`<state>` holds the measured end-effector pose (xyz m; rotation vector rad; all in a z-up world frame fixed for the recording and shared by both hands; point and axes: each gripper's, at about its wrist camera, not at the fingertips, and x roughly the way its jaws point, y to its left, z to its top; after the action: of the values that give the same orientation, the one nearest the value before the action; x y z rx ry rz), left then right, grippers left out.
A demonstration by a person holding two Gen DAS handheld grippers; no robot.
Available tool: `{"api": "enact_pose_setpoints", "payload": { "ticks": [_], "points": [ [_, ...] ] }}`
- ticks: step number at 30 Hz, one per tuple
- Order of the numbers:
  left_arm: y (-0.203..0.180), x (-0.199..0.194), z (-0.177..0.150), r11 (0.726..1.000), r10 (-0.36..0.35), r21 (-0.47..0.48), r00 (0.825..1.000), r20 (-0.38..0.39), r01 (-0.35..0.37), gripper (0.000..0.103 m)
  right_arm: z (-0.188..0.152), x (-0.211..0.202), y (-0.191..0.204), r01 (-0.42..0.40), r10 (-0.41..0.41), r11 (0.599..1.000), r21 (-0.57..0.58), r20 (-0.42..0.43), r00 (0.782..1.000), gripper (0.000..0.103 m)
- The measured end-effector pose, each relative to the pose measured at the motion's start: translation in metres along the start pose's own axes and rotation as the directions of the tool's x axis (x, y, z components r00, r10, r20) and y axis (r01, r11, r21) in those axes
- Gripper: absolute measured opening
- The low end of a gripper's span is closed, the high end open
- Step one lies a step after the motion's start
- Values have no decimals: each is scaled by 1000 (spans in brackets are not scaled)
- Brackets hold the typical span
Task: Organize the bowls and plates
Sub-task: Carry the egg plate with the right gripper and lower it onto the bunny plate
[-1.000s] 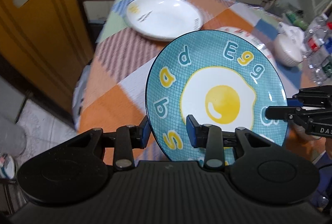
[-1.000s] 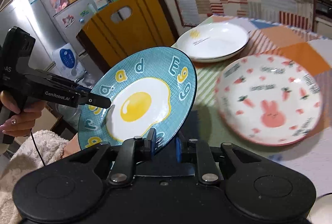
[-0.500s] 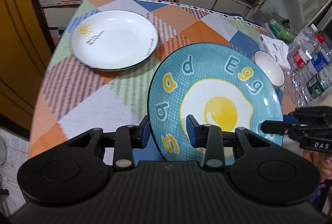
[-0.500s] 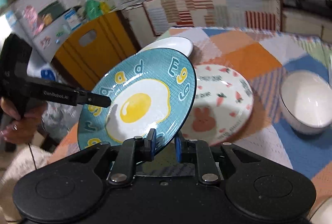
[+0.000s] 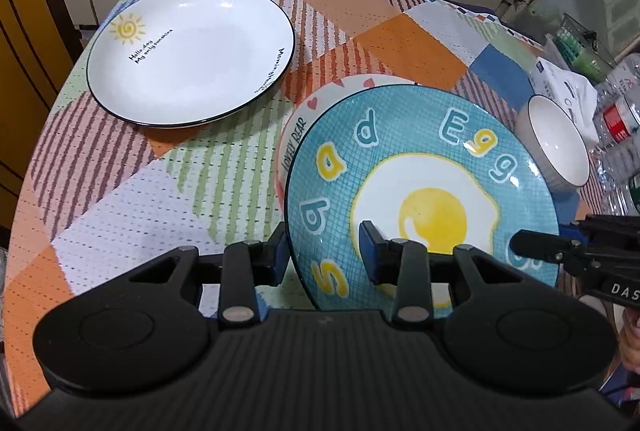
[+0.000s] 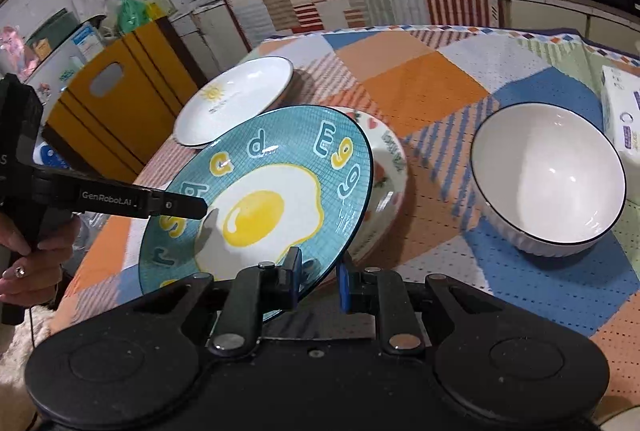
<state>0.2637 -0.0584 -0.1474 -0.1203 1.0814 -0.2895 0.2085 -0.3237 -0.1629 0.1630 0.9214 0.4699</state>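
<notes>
- Teal egg-print plate held off the surface, tilted, printed face toward both cameras, far rim hanging over the pink-rimmed rabbit plate.
- Pinched at 2 places on its near rim: left hand-held gripper straddling the left-near edge, 1 pad under the rim and 1 on the face beside the yolk; right hand-held gripper narrowly clamped on the right-near edge.
- Seen from the right wrist camera, left hand-held gripper reaching in from the left, its tip on the plate face.
- Deciding relation: rabbit plate directly below and just beyond the carried plate, forward along both grippers' pointing lines, only its far-left rim peeking out from under the teal rim.
- Round plate, so no long axis; tilt axis running between the 2 grips, far edge lower toward the rabbit plate.
- Neither hand clearly nearer to the stack; both at the near rim.
- White sun-print plate well apart to the far left, white bowl to the right, near but apart.
- Likely next: levelling and lowering onto the rabbit plate, centred so the rims nest.
</notes>
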Motion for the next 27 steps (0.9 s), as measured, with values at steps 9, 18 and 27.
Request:
{"api": "enact_pose_setpoints", "payload": {
  "ticks": [9,18,27],
  "points": [
    [-10,11,0,997,57,59,997,-46,-55,35,2,6,-8,11,-10,1000,23,-29,1000,23],
    [-16,18,3,993,97,76,993,-70,-92,34,10,16,-1,96,-94,995,22,-77,993,27],
    [-12,17,4,995,85,63,993,-78,-80,34,17,32,22,279,-283,959,-52,-76,956,35]
  ]
}}
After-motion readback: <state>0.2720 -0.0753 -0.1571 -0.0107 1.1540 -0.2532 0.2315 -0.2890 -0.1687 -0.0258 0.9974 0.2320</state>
